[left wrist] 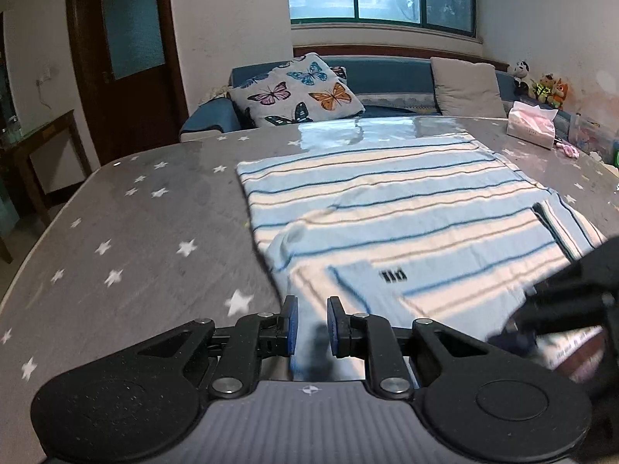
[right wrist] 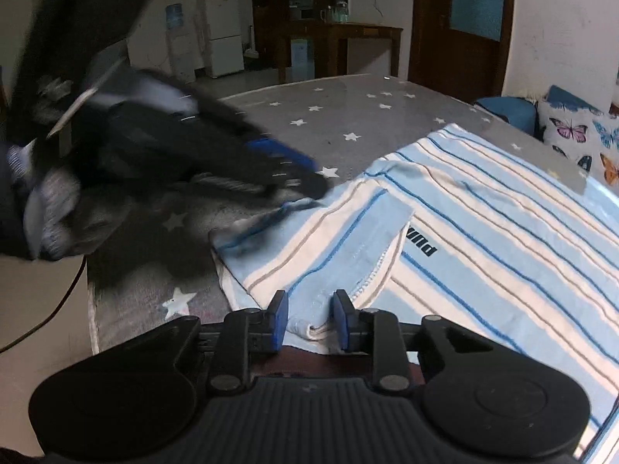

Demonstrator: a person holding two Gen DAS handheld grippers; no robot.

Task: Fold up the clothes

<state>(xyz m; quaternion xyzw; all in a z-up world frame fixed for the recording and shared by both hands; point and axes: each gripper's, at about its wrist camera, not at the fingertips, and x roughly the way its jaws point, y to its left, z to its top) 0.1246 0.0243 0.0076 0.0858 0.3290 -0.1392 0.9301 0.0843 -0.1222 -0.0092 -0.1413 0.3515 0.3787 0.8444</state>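
A light blue and white striped shirt [left wrist: 406, 201] lies spread on the grey star-print table [left wrist: 135, 232], with black lettering [left wrist: 394, 275] near its front. My left gripper [left wrist: 312, 309] pinches the shirt's near edge, and pale blue cloth fills the narrow gap between its pads. In the right wrist view the same shirt [right wrist: 503, 232] has a folded-over flap near its lettering [right wrist: 421, 249]. My right gripper [right wrist: 311, 319] is closed on a doubled fold at the shirt's front edge. The left gripper [right wrist: 309, 193] shows blurred at the left, holding the shirt's corner.
A tissue pack [left wrist: 532, 127] sits at the table's far right. Behind it are a blue sofa with a butterfly cushion [left wrist: 298, 92] and soft toys [left wrist: 549, 89]. The table's edge [right wrist: 93, 309] runs close on my left, with a cable [right wrist: 58, 309] hanging beside it.
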